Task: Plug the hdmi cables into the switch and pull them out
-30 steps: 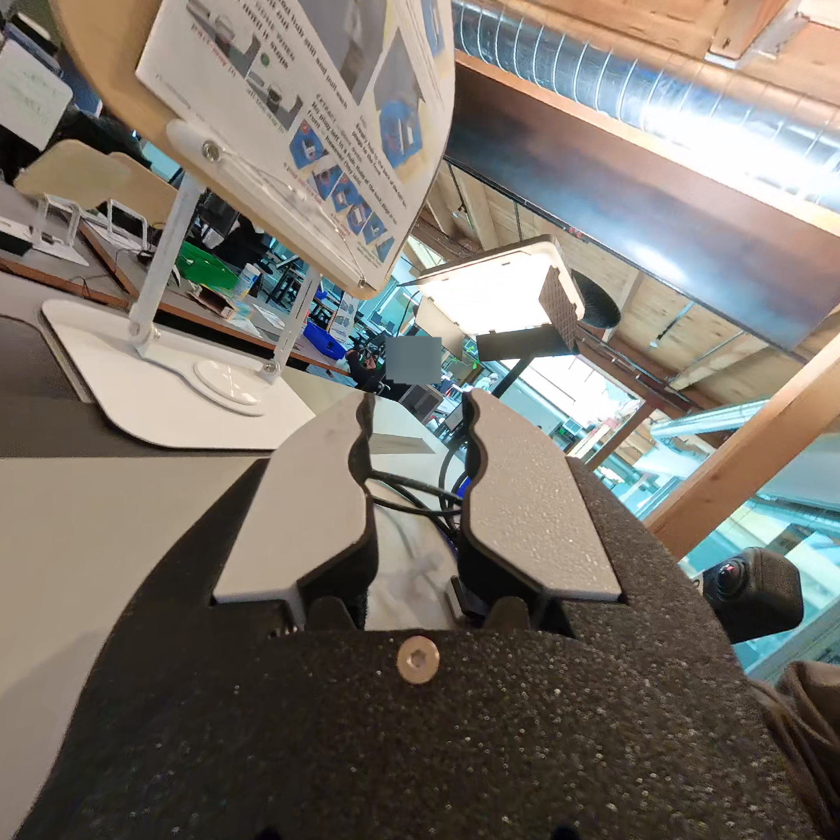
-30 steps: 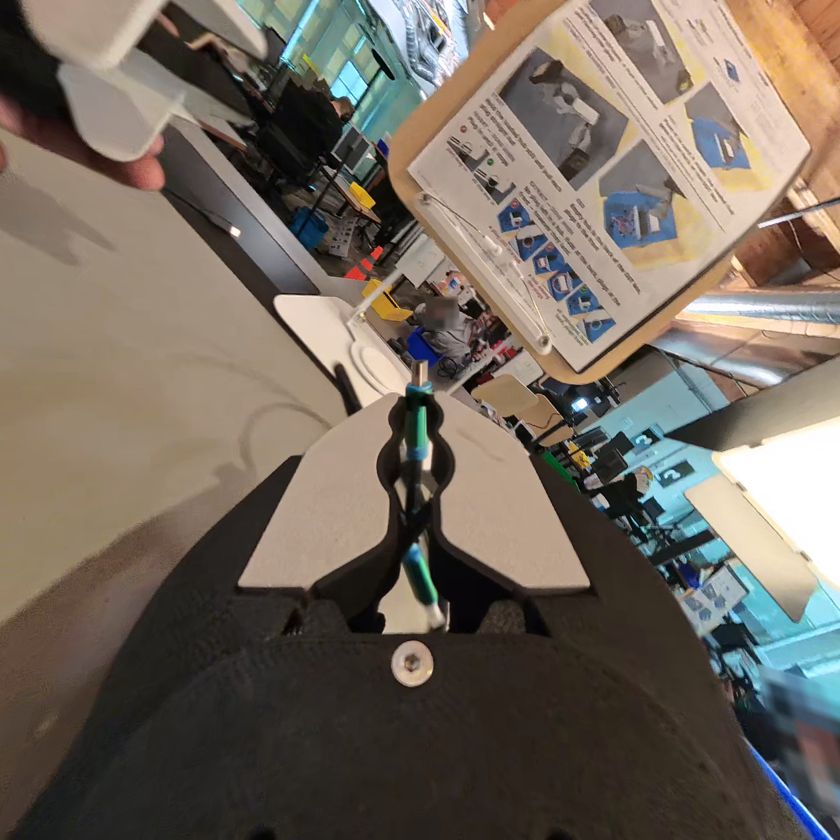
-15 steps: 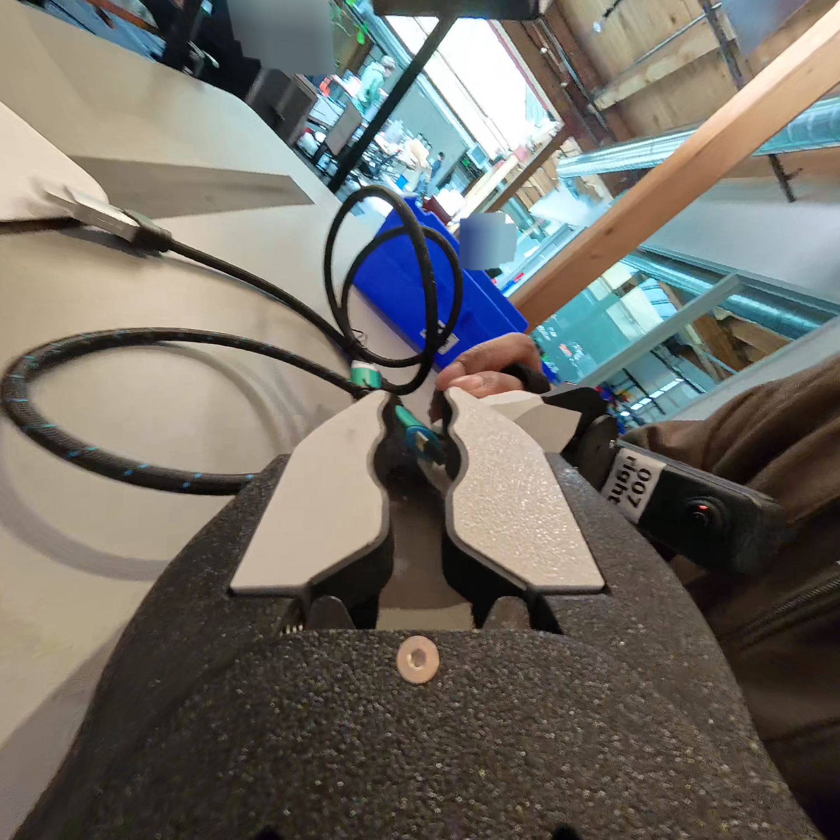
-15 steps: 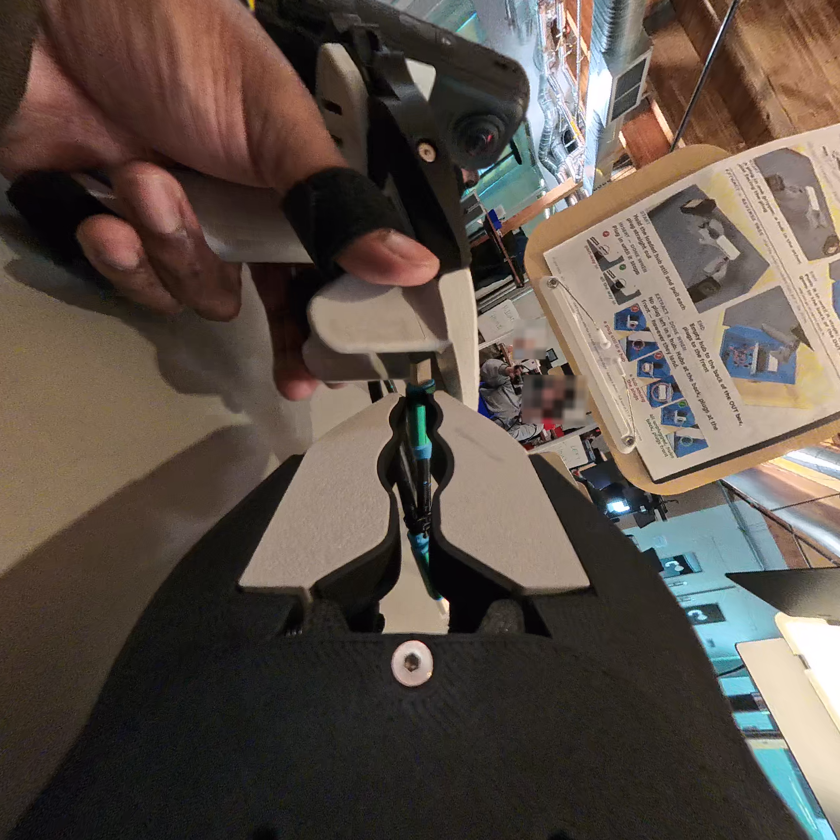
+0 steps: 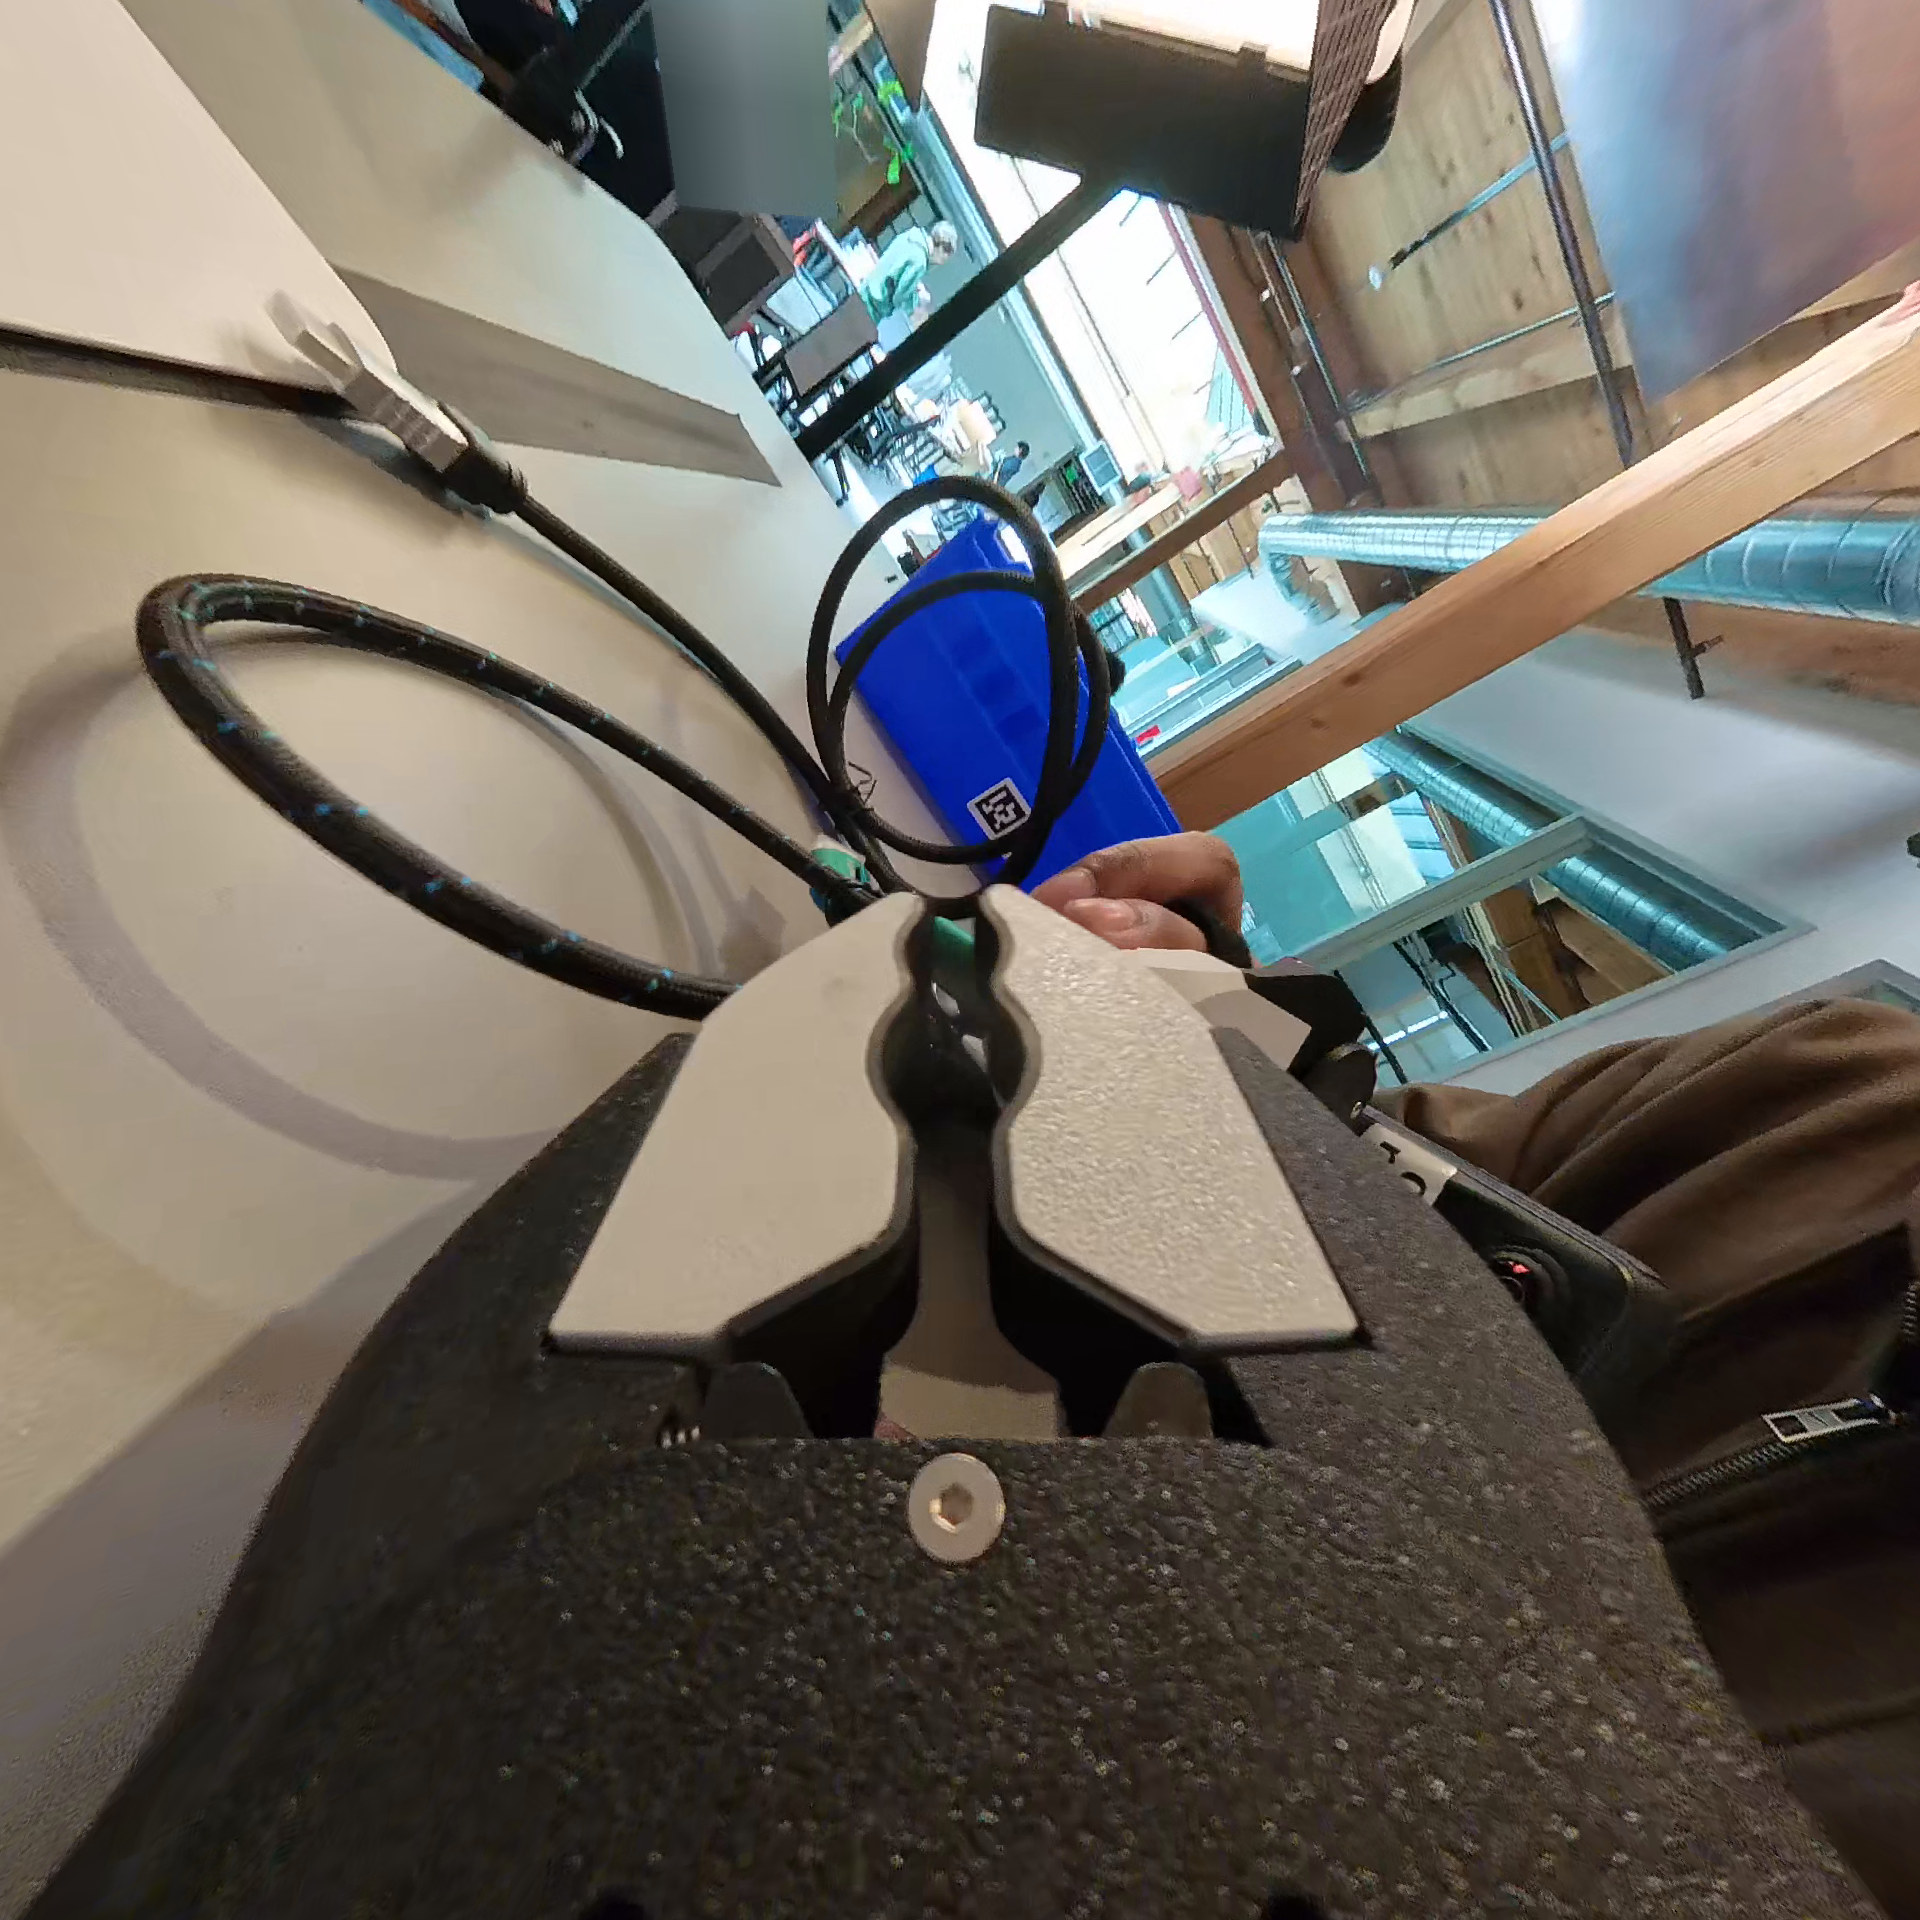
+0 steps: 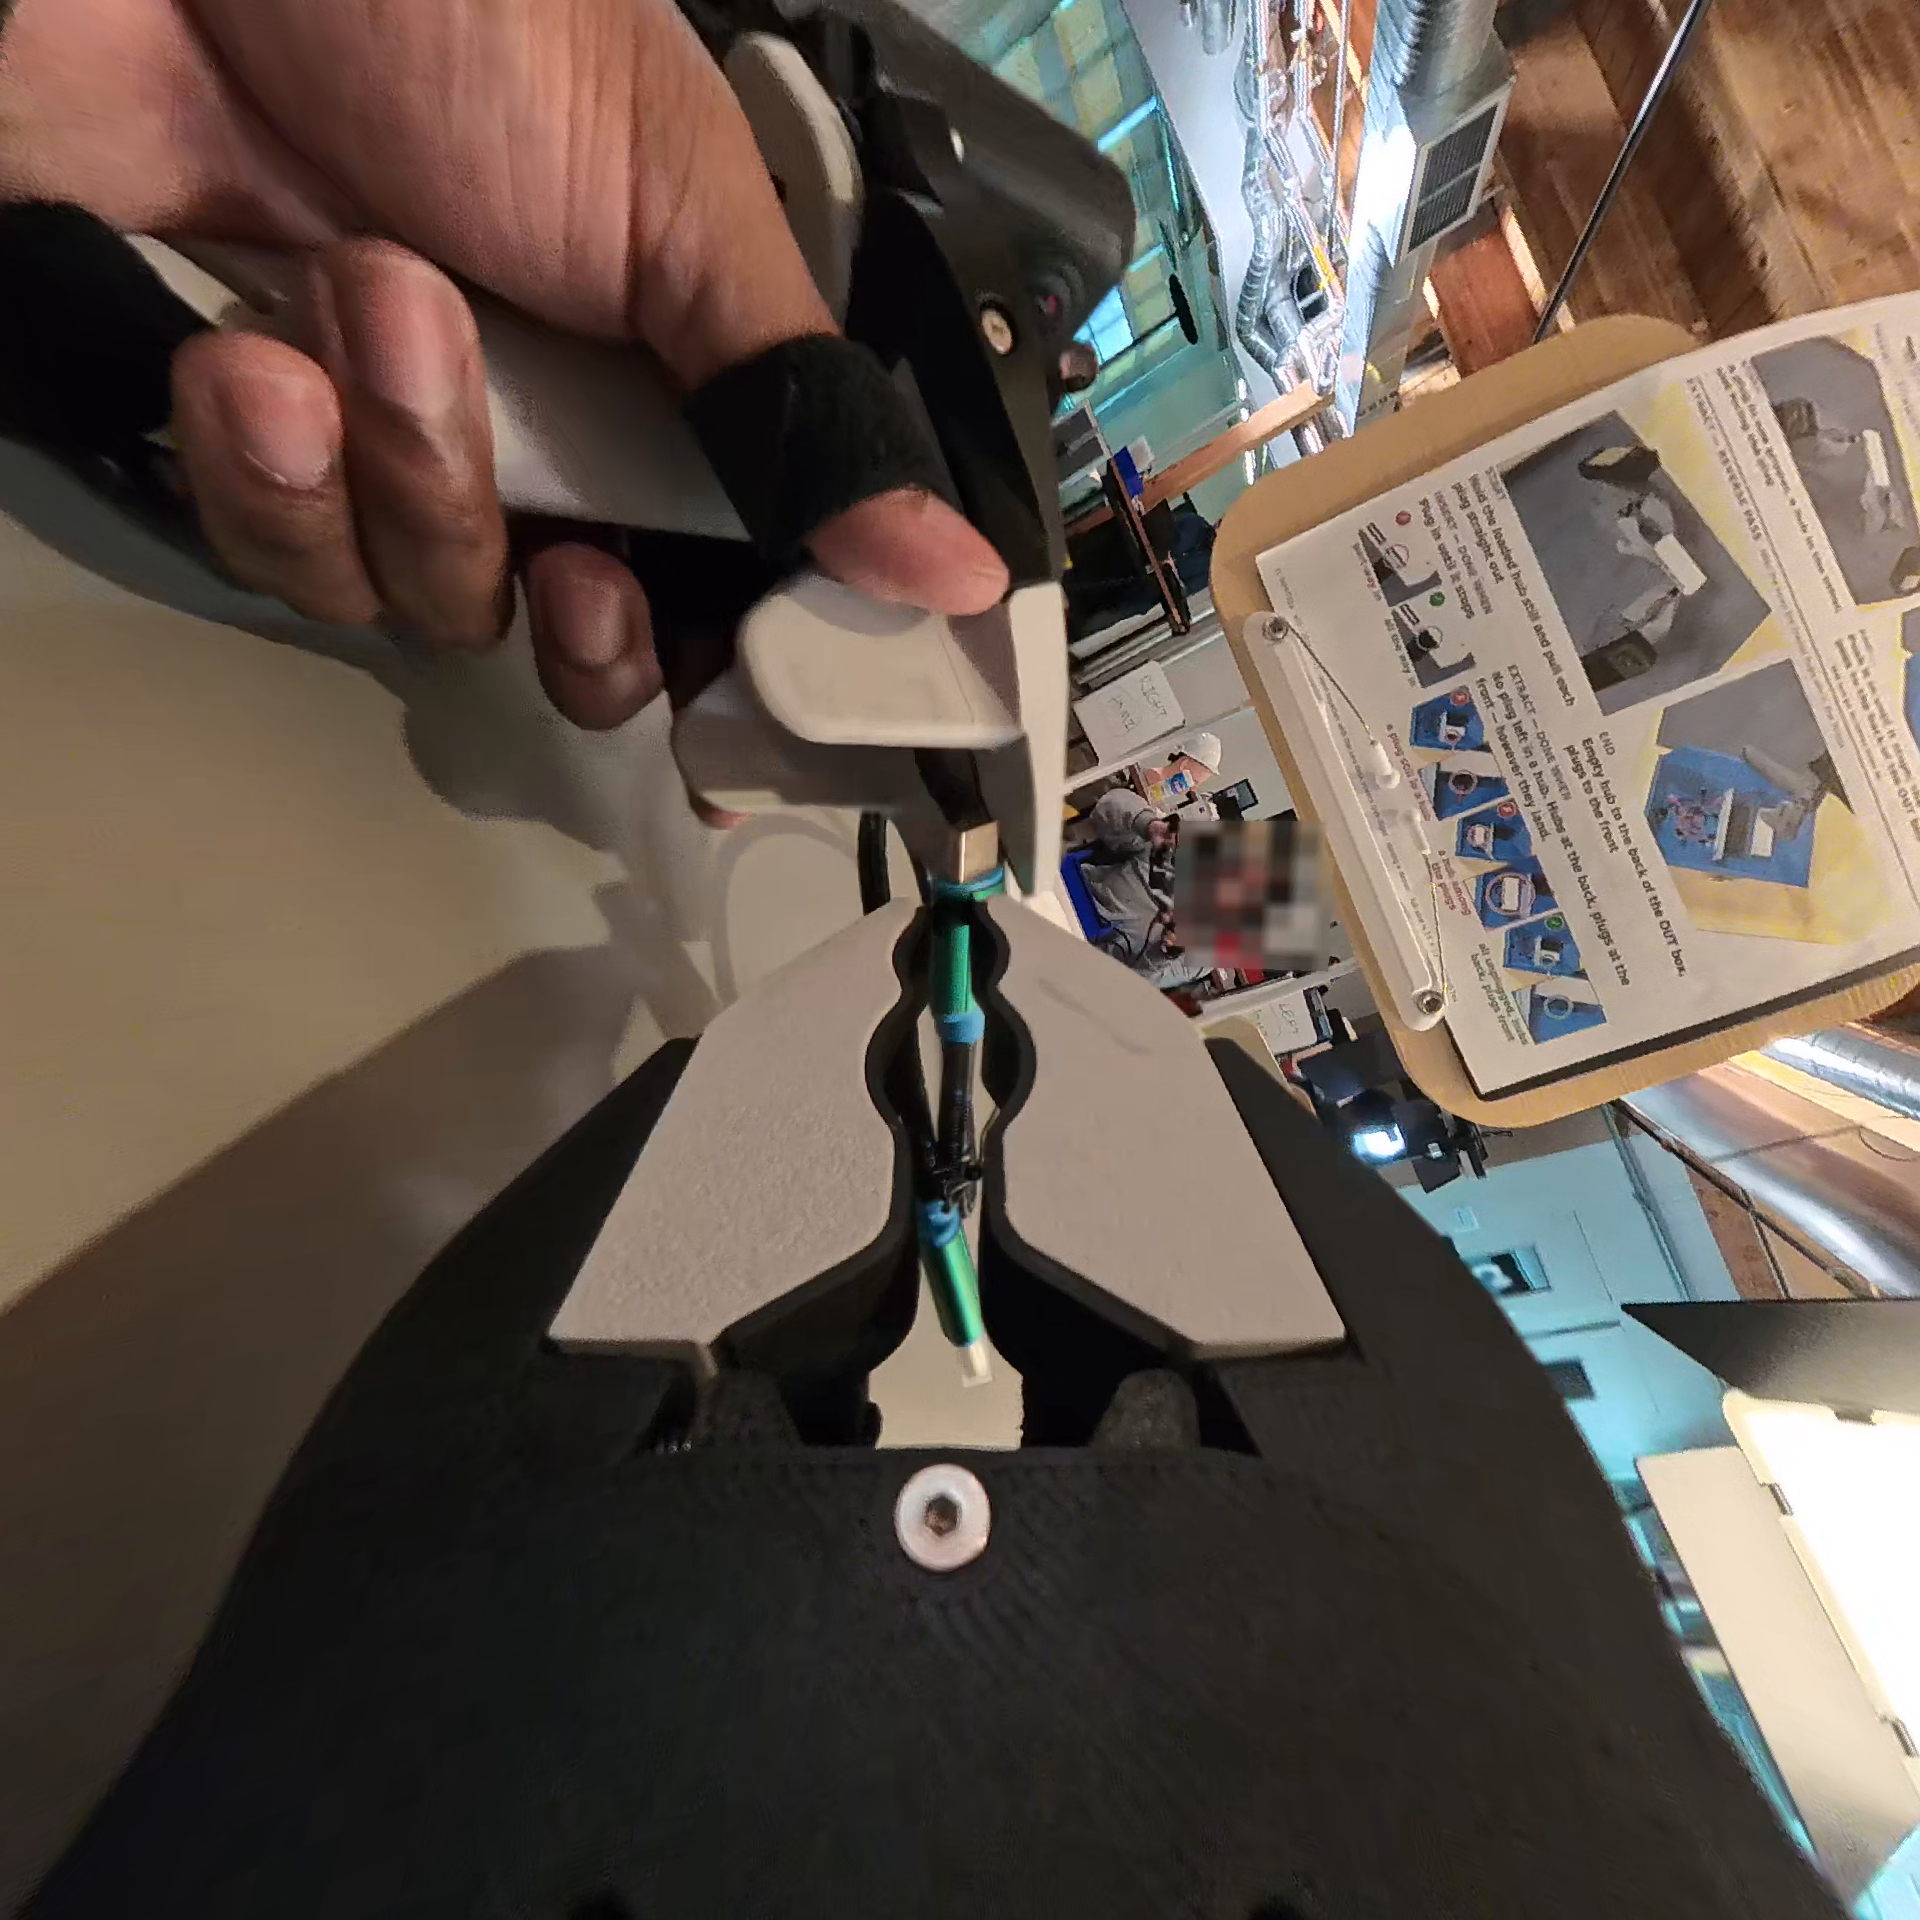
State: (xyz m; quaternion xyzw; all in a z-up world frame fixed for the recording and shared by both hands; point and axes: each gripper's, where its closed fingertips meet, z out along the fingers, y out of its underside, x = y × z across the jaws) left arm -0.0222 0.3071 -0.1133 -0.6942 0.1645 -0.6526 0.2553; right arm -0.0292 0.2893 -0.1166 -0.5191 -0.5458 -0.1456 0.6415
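1. Workshop clutter, a blue bin (image 5: 997,727) and a clipboard with a printed sheet (image 6: 1558,675) sit behind the pale bench (image 5: 312,935); a black braided cable (image 5: 416,727) loops over the bench toward its far edge.

2. Your right gripper (image 6: 951,935) has its fingers (image 6: 790,1091) narrowed on a green plug (image 6: 954,971) with blue bands. The plug runs lengthwise along the slot between them, and its silver metal tip (image 6: 977,852) pokes out just past the fingertips.

3. Your left gripper (image 5: 951,914) also shows narrow fingers (image 5: 1122,1122), with a sliver of green at their tips. From the right wrist view those fingers come in from above and close around the silver tip, touching it.

4. Judging by this, both grippers hold the same plug end to end, so keep the two lines of grip straight with each other; twisting would likely bend the connector.

5. Keep the right hold steady on the green body, and mind the thin cable loop (image 5: 935,675) standing up just beyond the left fingertips.
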